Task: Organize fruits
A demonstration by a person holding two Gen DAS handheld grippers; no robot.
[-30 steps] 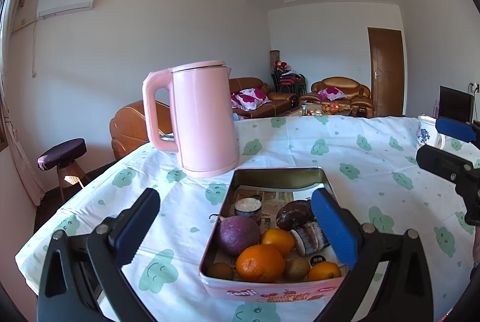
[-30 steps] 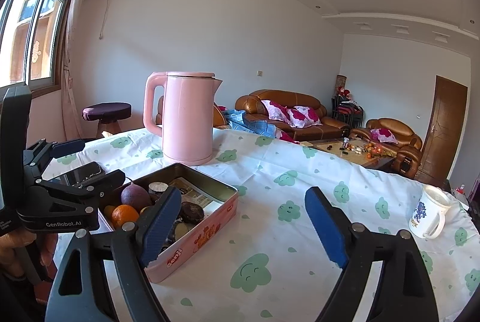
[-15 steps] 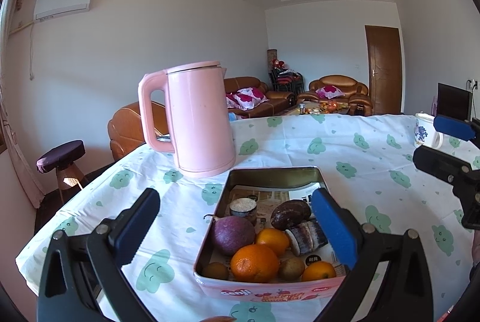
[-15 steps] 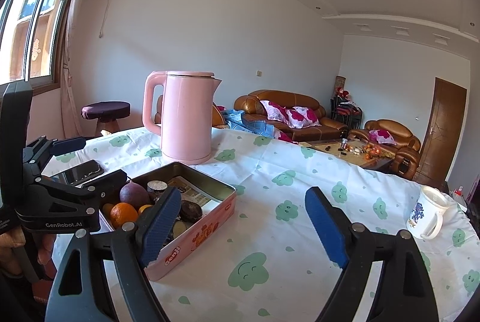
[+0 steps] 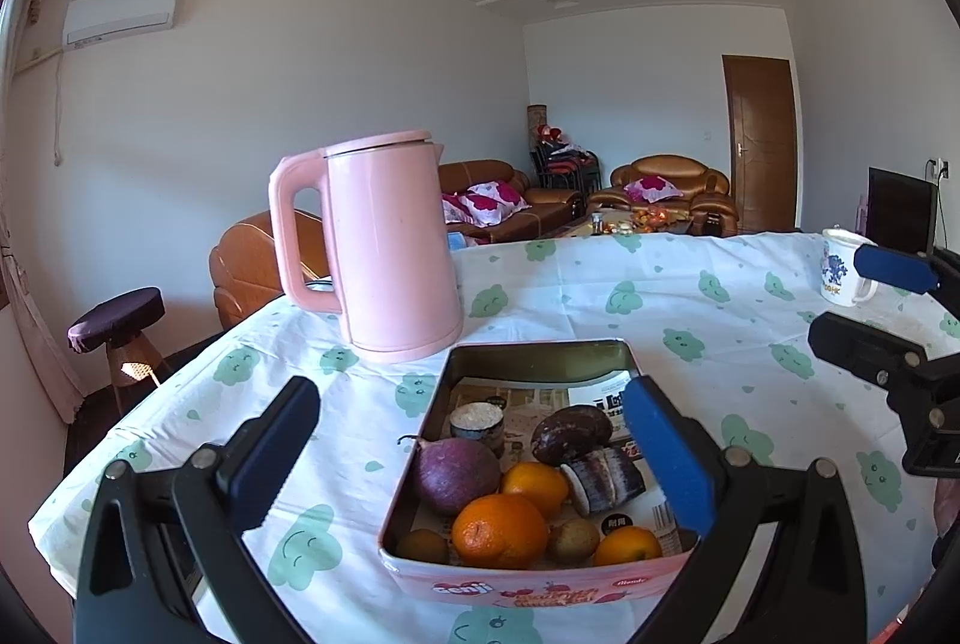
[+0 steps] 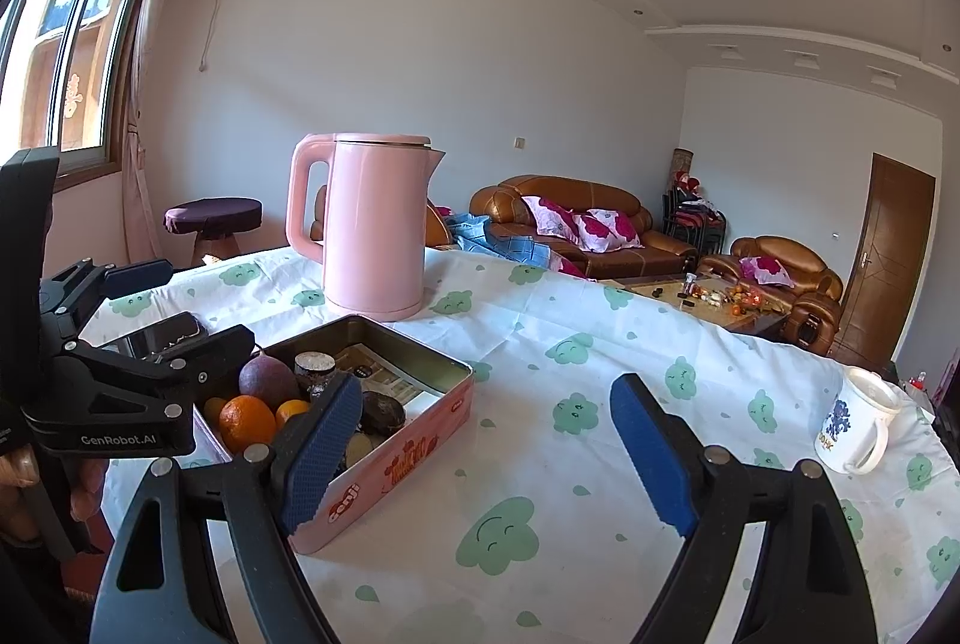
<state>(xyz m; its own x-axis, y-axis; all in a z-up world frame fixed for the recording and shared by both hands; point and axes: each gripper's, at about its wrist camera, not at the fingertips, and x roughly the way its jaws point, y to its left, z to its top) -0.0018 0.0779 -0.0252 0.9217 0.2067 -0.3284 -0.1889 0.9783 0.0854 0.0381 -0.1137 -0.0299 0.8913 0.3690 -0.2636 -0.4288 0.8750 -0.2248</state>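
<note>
A pink tin box (image 5: 540, 578) stands on the table and holds several fruits: a large orange (image 5: 498, 527), smaller oranges (image 5: 536, 485), a purple passion fruit (image 5: 457, 473), kiwis (image 5: 573, 539) and a dark brown fruit (image 5: 570, 431). My left gripper (image 5: 474, 455) is open, hovering above the box's near end. My right gripper (image 6: 486, 449) is open over the cloth to the right of the box (image 6: 390, 458). It also shows at the right edge of the left wrist view (image 5: 882, 314).
A tall pink kettle (image 5: 384, 248) stands just behind the box. A white mug (image 6: 855, 428) stands at the table's right side. A phone (image 6: 156, 338) lies left of the box. The table wears a white cloth with green clouds (image 6: 570, 344).
The box and kettle have shifted slightly left in the left wrist view, as my left gripper drifted right. The right gripper has barely moved. Both stay open.
</note>
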